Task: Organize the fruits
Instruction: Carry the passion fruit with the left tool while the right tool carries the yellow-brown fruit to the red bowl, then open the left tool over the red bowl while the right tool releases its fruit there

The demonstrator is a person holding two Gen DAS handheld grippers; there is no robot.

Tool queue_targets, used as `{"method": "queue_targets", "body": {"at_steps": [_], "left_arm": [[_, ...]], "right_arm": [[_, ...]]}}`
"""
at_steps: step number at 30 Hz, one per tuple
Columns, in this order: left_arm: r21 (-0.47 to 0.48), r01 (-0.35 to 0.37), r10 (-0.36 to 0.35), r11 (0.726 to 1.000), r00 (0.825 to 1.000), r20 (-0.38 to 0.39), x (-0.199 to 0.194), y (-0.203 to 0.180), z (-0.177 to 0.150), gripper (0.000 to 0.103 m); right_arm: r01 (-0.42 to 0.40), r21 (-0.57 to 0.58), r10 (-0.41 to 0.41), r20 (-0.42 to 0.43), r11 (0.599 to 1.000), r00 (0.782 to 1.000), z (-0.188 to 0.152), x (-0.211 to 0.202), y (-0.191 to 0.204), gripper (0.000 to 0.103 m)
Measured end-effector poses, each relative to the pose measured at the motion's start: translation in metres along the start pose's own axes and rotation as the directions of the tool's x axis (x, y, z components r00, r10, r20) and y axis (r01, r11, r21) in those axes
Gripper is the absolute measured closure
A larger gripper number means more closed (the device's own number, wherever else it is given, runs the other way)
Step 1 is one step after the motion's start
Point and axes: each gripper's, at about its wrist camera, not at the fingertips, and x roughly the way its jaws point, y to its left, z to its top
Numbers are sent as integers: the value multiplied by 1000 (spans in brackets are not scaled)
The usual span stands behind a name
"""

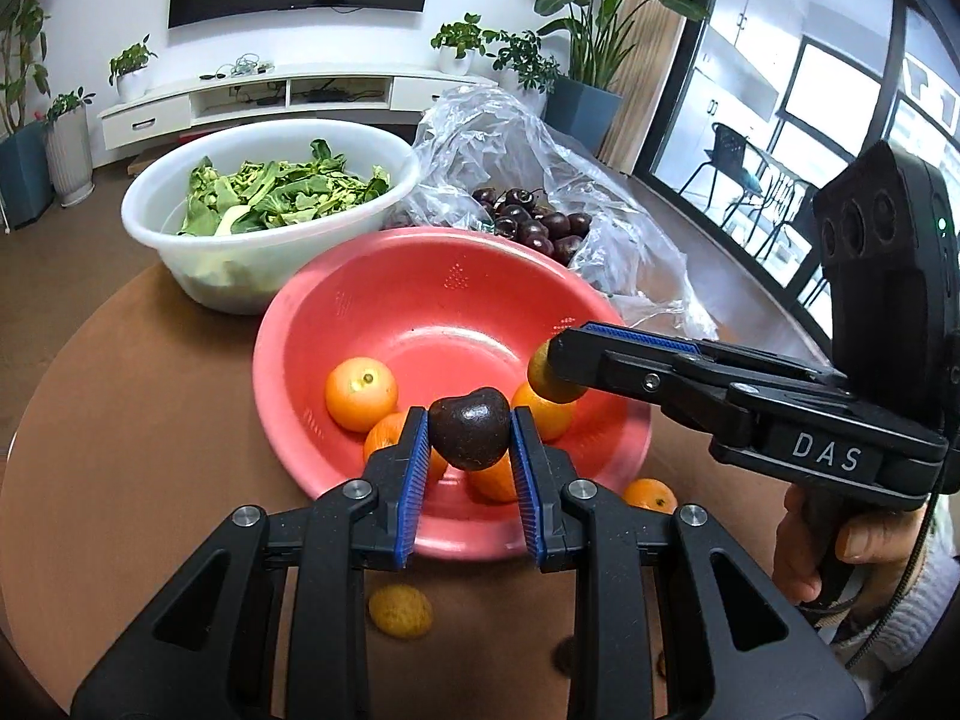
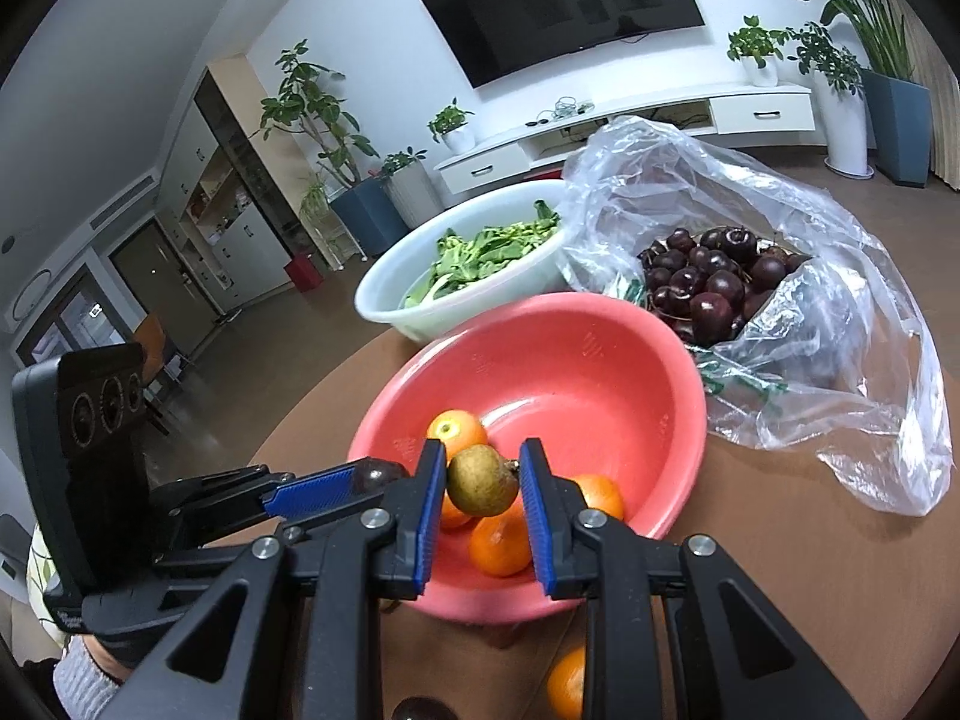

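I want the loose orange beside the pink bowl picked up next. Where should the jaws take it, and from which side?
Grip the loose orange across its widest middle, coming from above. It is round, so any pair of opposite sides serves. It lies on the table close against the pink bowl, whose rim blocks a level approach from that side. Set the jaws parallel to the rim.

Two bowls, one pink (image 1: 336,324) and one white (image 1: 150,210); four oranges (image 1: 361,393) inside the pink one, a fifth (image 1: 651,495) beside it; one plastic bag (image 2: 840,360) holding many dark cherries (image 2: 711,285), uncountable.
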Motion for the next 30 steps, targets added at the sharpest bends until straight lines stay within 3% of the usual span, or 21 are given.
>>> {"method": "queue_targets", "body": {"at_steps": [17,28,30], "left_arm": [[121,-127,129,985,991,-17,37,-13,7,77],[97,-134,134,986,991,9,25,-12,8,76],[93,-134,133,987,991,15,21,-11,8,70]], "right_arm": [[41,41,-42,12,998,999,7,13,-22,73],[40,10,-40,53,999,998,6,-11,-9,72],[43,-1,-43,62,999,997,4,-17,-4,72]]}}
